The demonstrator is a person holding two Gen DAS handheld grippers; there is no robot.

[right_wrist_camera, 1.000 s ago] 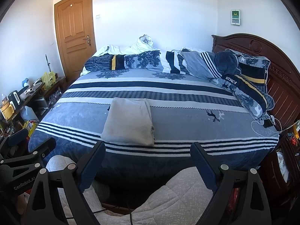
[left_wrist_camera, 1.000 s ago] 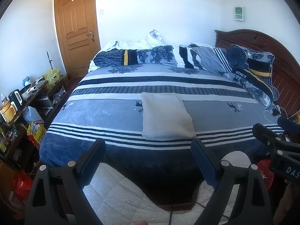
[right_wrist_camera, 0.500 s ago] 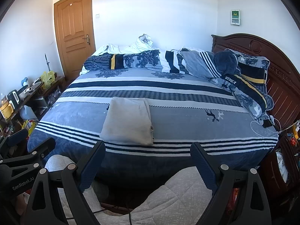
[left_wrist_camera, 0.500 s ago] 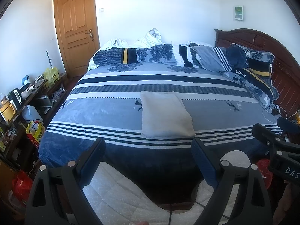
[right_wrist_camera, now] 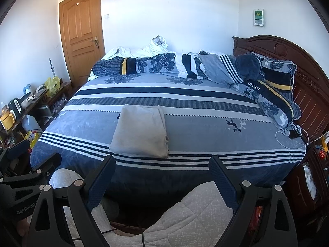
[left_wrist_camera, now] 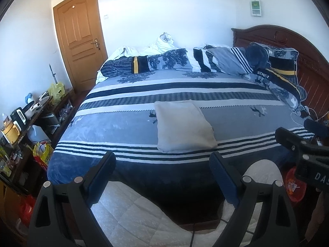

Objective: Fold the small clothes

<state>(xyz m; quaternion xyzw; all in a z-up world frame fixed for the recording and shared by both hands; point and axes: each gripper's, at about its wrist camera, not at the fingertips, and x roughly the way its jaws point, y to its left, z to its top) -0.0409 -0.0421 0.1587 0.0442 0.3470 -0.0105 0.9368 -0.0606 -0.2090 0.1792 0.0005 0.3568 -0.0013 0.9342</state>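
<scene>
A light grey garment (left_wrist_camera: 183,126) lies folded into a neat rectangle on the blue striped bed cover (left_wrist_camera: 115,127), near the front edge. It also shows in the right wrist view (right_wrist_camera: 141,131). My left gripper (left_wrist_camera: 162,164) is open and empty, held back from the bed's front edge, well short of the garment. My right gripper (right_wrist_camera: 162,165) is open and empty too, at the same distance. The right gripper shows at the right edge of the left wrist view (left_wrist_camera: 304,146), and the left gripper at the left edge of the right wrist view (right_wrist_camera: 24,173).
A rolled duvet and pillows (right_wrist_camera: 185,65) lie along the far side of the bed by the wooden headboard (right_wrist_camera: 304,70). A cluttered low shelf (left_wrist_camera: 22,119) stands on the left, a door (left_wrist_camera: 80,39) behind it. Cables and a phone (right_wrist_camera: 292,133) lie at the bed's right edge.
Both views have drifted very slightly; the garment and the open grippers stay as they were.
</scene>
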